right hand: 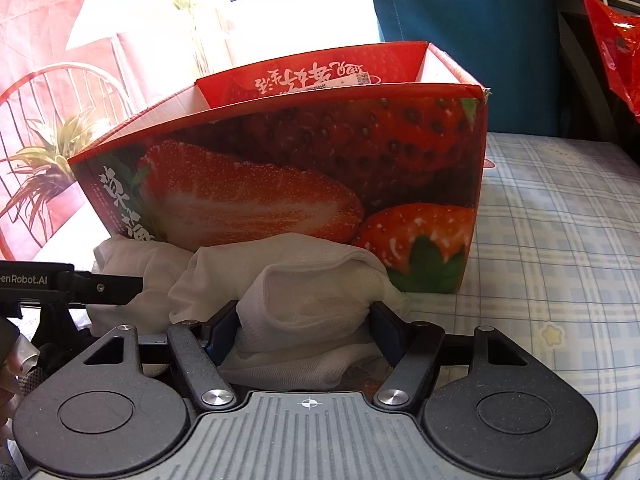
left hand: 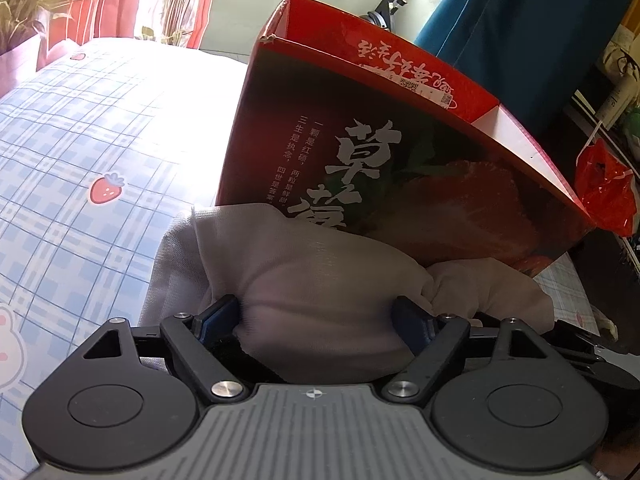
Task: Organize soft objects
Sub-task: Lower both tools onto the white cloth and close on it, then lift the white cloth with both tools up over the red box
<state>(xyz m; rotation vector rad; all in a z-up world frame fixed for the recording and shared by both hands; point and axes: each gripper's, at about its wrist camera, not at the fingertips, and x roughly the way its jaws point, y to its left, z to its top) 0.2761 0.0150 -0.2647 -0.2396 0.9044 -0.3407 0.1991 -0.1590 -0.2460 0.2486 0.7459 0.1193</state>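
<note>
A white cloth (left hand: pixel 320 284) lies bunched on the bed against the front of an open red strawberry box (left hand: pixel 400 152). My left gripper (left hand: pixel 318 320) is shut on the cloth's left part, the fabric bulging between its blue pads. My right gripper (right hand: pixel 306 326) is shut on the cloth's right part (right hand: pixel 312 292), just in front of the box (right hand: pixel 320 160). The left gripper's body (right hand: pixel 60 284) shows at the left edge of the right wrist view, beside the cloth. The box's inside is mostly hidden.
The bed has a blue plaid sheet (left hand: pixel 80 160) with strawberry prints. A potted plant (right hand: pixel 52 160) and red curtains stand behind. A blue panel (right hand: pixel 460 20) rises behind the box. A red plastic bag (left hand: pixel 604 188) hangs at the right.
</note>
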